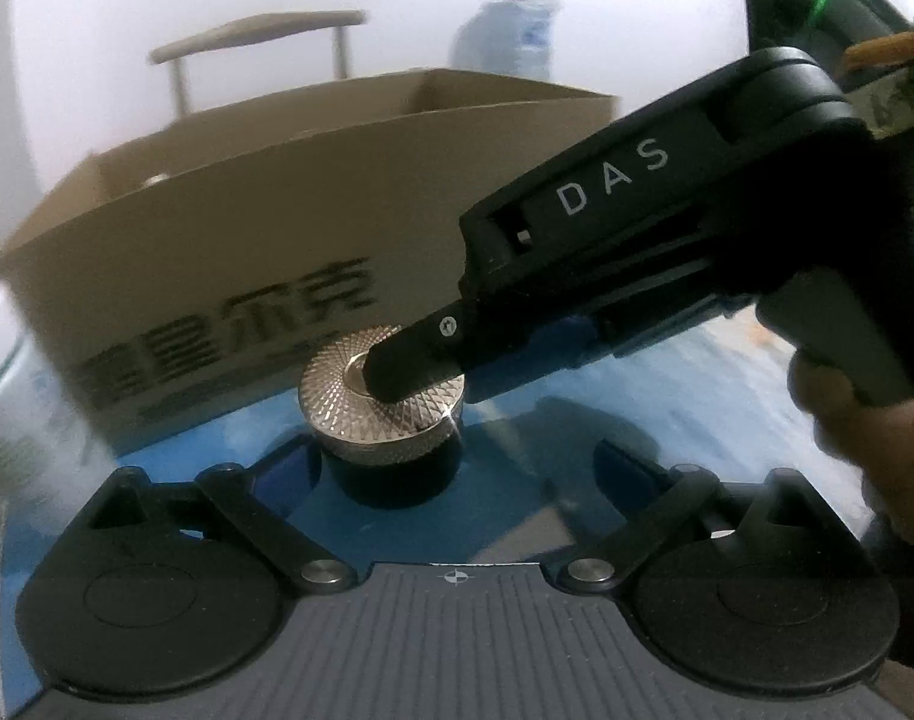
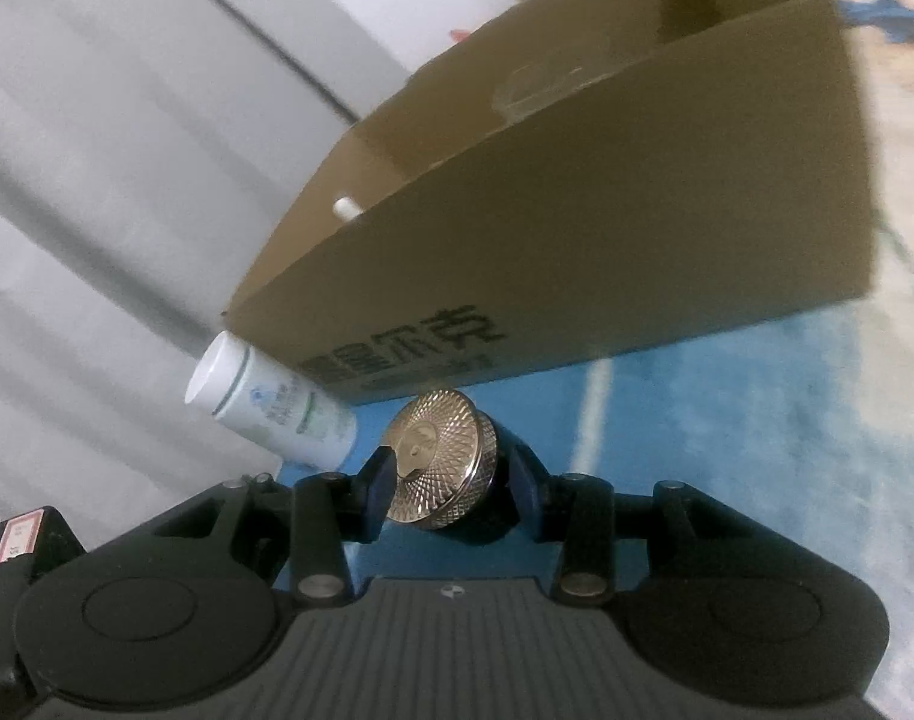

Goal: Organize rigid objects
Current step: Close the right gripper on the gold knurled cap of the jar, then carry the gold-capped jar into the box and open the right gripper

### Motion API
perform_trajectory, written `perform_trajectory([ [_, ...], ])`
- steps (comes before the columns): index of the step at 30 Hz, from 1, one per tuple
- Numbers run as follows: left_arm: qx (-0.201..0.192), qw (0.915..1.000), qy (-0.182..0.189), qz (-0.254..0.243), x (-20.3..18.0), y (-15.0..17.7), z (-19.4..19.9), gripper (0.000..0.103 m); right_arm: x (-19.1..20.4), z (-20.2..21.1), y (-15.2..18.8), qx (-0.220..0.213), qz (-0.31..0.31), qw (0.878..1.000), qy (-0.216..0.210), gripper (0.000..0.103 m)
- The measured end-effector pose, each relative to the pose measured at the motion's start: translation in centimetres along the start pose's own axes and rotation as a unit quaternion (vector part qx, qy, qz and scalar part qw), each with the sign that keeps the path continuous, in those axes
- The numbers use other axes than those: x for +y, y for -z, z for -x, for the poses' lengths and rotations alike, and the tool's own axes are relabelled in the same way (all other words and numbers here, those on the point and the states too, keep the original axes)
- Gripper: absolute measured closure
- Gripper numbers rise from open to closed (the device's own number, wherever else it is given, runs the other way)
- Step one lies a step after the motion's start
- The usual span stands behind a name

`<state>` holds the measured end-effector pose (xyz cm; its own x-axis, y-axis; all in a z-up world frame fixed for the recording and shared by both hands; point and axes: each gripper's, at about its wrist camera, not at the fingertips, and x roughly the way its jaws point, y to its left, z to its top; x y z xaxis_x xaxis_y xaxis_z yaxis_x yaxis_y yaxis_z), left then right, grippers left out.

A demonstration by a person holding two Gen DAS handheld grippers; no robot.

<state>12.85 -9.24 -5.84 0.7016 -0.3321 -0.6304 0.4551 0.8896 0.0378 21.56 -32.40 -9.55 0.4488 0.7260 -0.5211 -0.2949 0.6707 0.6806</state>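
A round knob with a knurled silver cap and black base [image 1: 384, 414] stands on the blue table surface, just in front of a brown cardboard box [image 1: 246, 228]. My right gripper [image 1: 408, 372] reaches in from the right and is shut on the knob, one finger lying over the cap's centre. In the right wrist view the knob [image 2: 438, 462] sits squeezed between my two fingers [image 2: 375, 480], and the box [image 2: 577, 228] rises behind. My left gripper's fingers are not visible in its own view; only its base shows, below the knob.
A white cylindrical bottle [image 2: 270, 408] stands left of the box, beside the knob. Inside the box a white object [image 2: 344, 207] and a clear item [image 2: 541, 87] show. A chair [image 1: 258, 42] and a water jug [image 1: 511, 30] stand behind the box.
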Motion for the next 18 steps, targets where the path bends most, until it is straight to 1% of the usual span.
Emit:
perform_trajectory([
  [2,-0.002,0.9999,0.002,-0.012,-0.4,-0.1,-0.1,0.007,-0.8,0.5,-0.3,-0.007,-0.008,1.0,0.003,0.059],
  [5,-0.011,0.9997,-0.013,-0.019,-0.4,-0.3,0.0,0.007,-1.6,1.3,0.0,-0.017,-0.016,1.0,0.002,0.059],
  [7,-0.01,0.9994,-0.024,-0.021,-0.4,-0.5,-0.1,0.008,-1.7,1.1,-0.2,-0.021,-0.017,1.0,0.001,0.059],
  [8,-0.008,0.9993,-0.03,-0.023,-0.3,-0.6,-0.2,0.013,-1.6,0.8,-0.2,-0.021,-0.018,1.0,-0.001,0.059],
  [9,-0.007,0.9991,-0.033,-0.025,-0.1,-0.8,-0.4,0.02,-1.7,0.7,-0.2,-0.021,-0.018,1.0,-0.002,0.059],
  [13,0.004,0.9985,-0.048,-0.025,0.3,-1.6,-1.4,0.036,-1.7,0.2,0.0,-0.021,-0.017,1.0,-0.003,0.059],
  [14,0.007,0.9985,-0.05,-0.023,0.4,-1.7,-1.5,0.042,-1.7,0.1,0.0,-0.02,-0.018,1.0,-0.005,0.059],
  [15,0.009,0.9986,-0.049,-0.02,0.5,-1.8,-1.5,0.045,-1.7,-0.1,0.1,-0.021,-0.017,1.0,-0.005,0.06],
  [18,0.008,0.9987,-0.049,-0.011,0.6,-1.9,-1.5,0.046,-1.5,-0.3,0.2,-0.024,-0.015,1.0,-0.005,0.06],
])
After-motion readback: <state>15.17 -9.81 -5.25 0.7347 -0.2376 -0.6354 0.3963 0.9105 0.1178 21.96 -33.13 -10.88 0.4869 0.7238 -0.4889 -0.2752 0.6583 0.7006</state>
